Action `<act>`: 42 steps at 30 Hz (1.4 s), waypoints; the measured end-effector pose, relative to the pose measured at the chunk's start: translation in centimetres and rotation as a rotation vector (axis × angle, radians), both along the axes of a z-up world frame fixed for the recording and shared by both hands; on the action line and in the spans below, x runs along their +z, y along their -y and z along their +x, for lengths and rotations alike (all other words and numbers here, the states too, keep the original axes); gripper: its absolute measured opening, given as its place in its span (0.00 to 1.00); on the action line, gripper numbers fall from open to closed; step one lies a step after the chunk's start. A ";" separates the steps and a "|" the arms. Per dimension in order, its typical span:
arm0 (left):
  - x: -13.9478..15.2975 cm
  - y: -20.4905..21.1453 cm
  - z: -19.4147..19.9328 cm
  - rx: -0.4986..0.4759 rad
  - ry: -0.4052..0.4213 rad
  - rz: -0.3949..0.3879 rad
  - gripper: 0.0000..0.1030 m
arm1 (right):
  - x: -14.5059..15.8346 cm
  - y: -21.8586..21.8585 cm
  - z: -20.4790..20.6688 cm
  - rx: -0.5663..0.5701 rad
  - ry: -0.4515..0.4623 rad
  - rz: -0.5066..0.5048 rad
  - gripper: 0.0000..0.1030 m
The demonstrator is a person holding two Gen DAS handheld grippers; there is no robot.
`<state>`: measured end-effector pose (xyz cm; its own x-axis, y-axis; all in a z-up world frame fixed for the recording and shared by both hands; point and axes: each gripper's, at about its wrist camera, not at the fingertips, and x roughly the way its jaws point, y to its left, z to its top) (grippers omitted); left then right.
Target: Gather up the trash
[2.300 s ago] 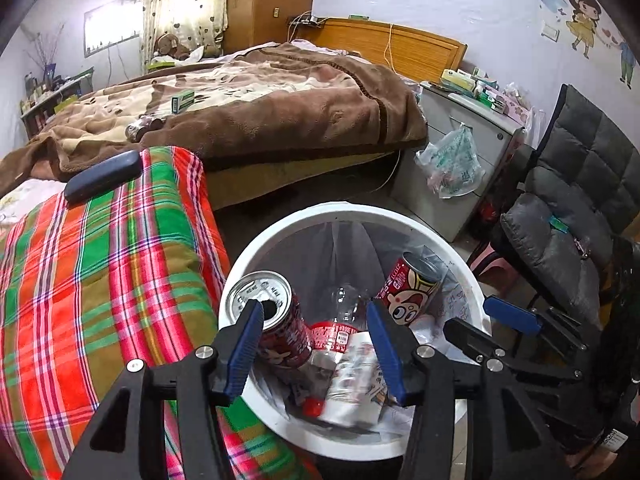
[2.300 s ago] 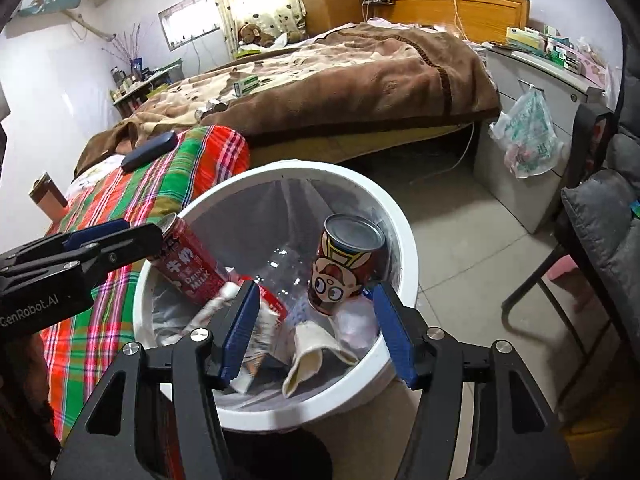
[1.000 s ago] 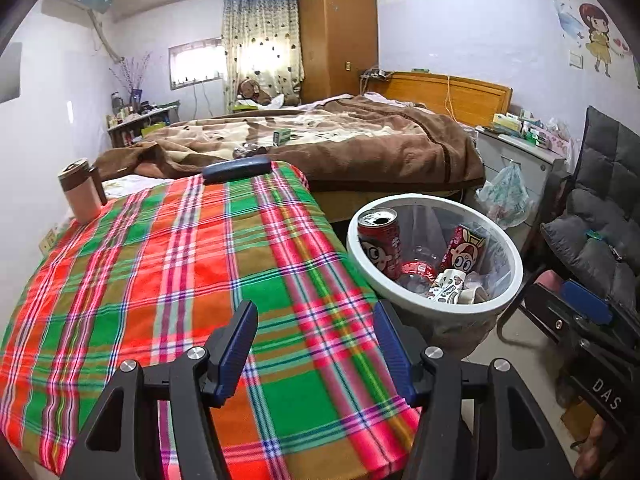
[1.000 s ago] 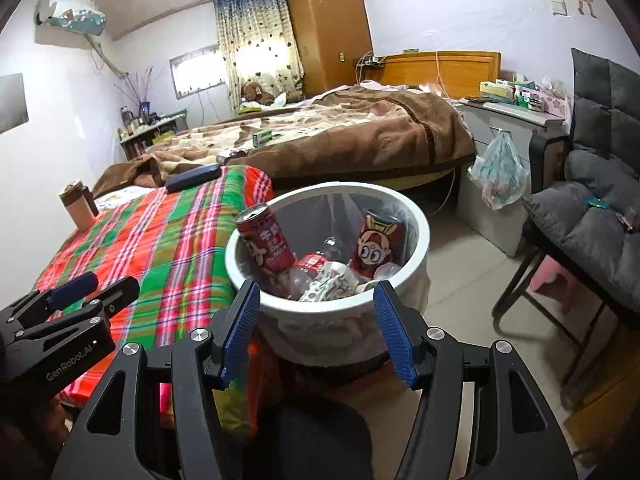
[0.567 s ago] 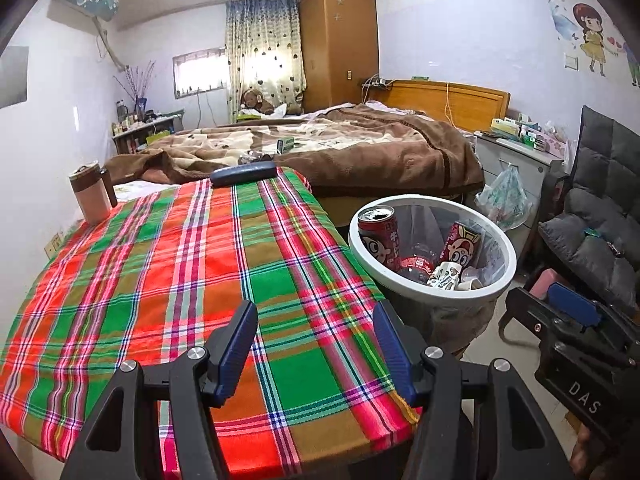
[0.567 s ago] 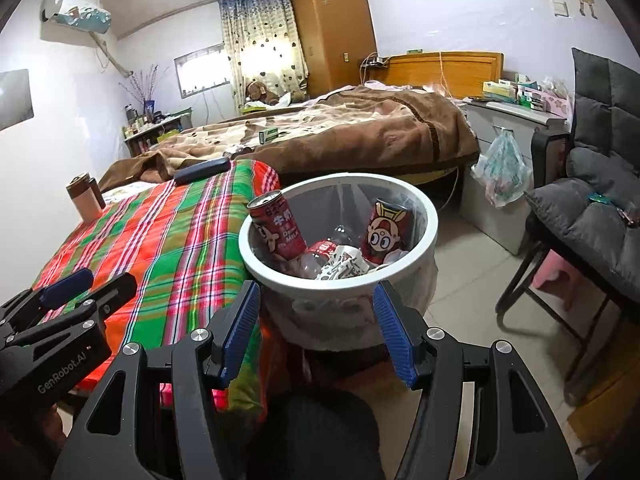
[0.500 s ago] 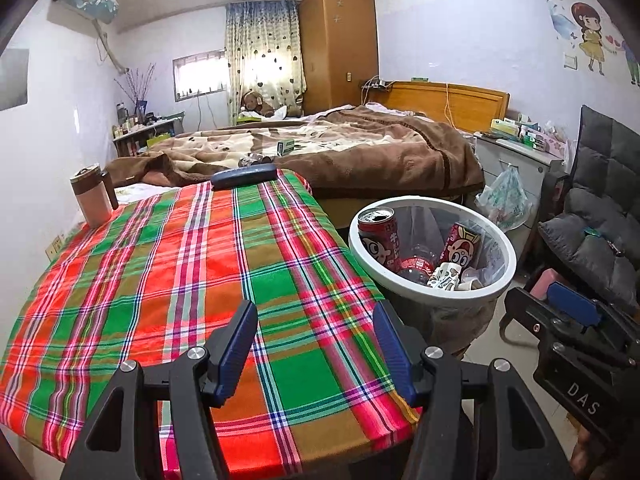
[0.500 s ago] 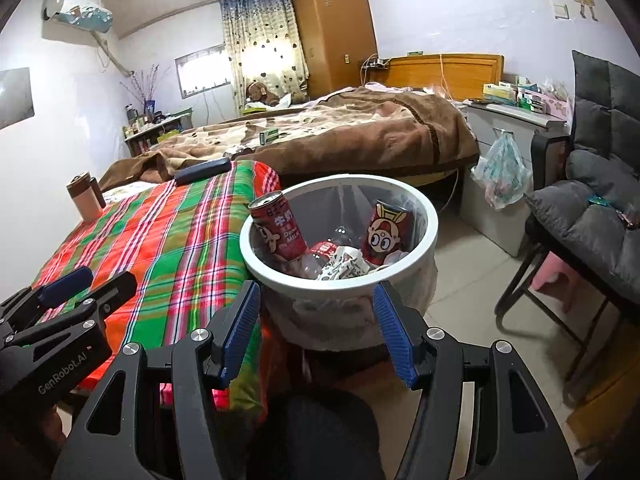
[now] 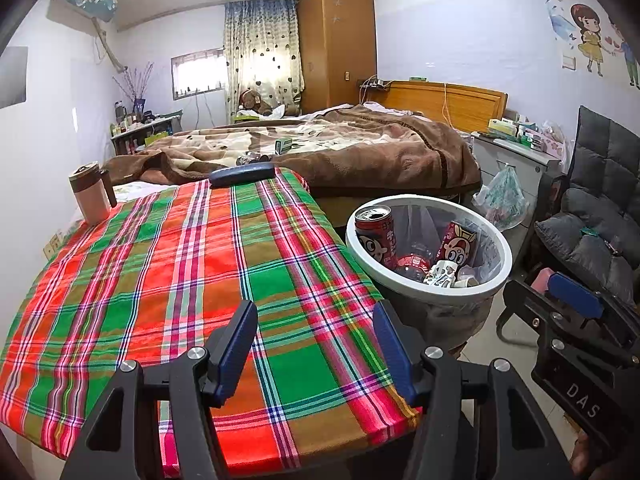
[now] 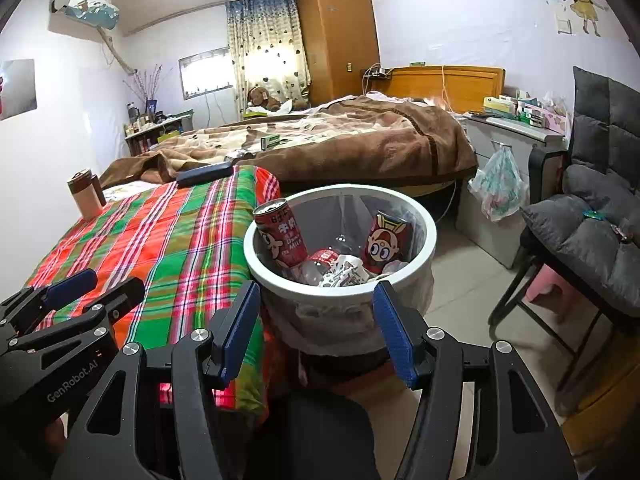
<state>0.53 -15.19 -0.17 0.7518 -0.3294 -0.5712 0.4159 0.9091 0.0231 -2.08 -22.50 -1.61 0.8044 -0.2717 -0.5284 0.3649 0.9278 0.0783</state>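
Since both tongs, left tongs (image 9: 316, 344) and right tongs (image 10: 318, 326), withdrew spread and empty, the filled bin (image 10: 420, 256) ahead suggests collecting is finished.

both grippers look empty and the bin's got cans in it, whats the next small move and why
Probably just hold both back and finish. The left hand-held gripper and right hand-held gripper are open and empty, the red cans and wrappers sit inside the white bin, and the plaid tablecloth shows only a tumbler and a dark case, neither obviously trash.
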 end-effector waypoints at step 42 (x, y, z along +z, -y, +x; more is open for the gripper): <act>0.7 -0.6 -0.5 0.008 0.007 -0.007 0.58 | 0.7 -0.4 -0.1 -0.004 0.003 -0.019 0.59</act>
